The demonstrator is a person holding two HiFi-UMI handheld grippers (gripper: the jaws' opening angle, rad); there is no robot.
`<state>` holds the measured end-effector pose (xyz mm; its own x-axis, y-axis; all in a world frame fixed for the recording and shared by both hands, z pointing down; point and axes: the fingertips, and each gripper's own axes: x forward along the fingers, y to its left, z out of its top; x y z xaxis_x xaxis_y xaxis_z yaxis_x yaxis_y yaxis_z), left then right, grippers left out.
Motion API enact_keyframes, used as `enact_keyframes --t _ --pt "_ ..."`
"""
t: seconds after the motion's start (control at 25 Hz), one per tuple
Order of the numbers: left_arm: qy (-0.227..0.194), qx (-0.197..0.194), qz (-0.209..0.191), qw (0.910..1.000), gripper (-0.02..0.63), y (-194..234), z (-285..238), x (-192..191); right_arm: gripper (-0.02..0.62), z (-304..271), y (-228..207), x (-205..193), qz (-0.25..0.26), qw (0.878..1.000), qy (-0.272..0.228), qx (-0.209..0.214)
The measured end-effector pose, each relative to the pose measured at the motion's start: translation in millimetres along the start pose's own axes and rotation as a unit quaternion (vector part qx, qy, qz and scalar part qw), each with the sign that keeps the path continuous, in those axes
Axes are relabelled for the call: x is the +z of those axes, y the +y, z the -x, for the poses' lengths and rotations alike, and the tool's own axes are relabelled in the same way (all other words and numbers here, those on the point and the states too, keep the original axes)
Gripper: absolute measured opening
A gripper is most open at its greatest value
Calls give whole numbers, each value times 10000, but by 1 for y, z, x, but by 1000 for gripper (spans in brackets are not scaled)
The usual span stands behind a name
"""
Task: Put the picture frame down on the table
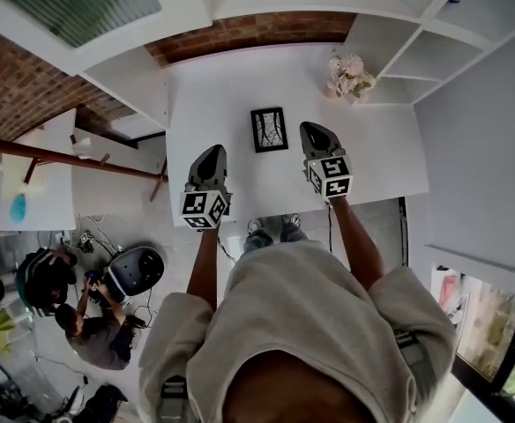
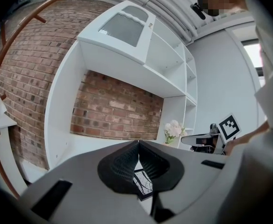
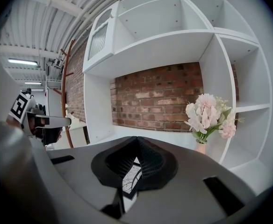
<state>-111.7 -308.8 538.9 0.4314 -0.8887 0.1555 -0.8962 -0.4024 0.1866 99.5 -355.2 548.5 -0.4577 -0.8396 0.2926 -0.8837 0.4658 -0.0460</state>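
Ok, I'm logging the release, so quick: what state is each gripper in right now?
Left gripper: closed, holding nothing.
Right gripper: closed, holding nothing.
The picture frame lies flat on the table between them.

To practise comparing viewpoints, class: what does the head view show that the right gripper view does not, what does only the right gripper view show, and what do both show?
Only the head view: the whole picture frame lying flat on the white table, the person's arms, and people on the floor at lower left.
Only the right gripper view: the ceiling lights and the pink vase under the flowers.
Both: part of the frame, the left tool, the right tool, the flowers, the brick wall and the white shelves.
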Motion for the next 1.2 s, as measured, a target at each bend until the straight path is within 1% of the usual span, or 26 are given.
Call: enact_keyframes --t 0.24,0.56,1.2 --pt "-178 -70 -212 9996 17 -2 -1 24 25 5 2 27 58 9995 -296 -13" --pt "-344 -119 -365 9987 17 -3 -3 44 25 14 1 49 156 9984 -528 -82" --pt "-451 -167 -394 9981 17 -15 -12 51 23 18 -7 49 208 9983 -534 -133"
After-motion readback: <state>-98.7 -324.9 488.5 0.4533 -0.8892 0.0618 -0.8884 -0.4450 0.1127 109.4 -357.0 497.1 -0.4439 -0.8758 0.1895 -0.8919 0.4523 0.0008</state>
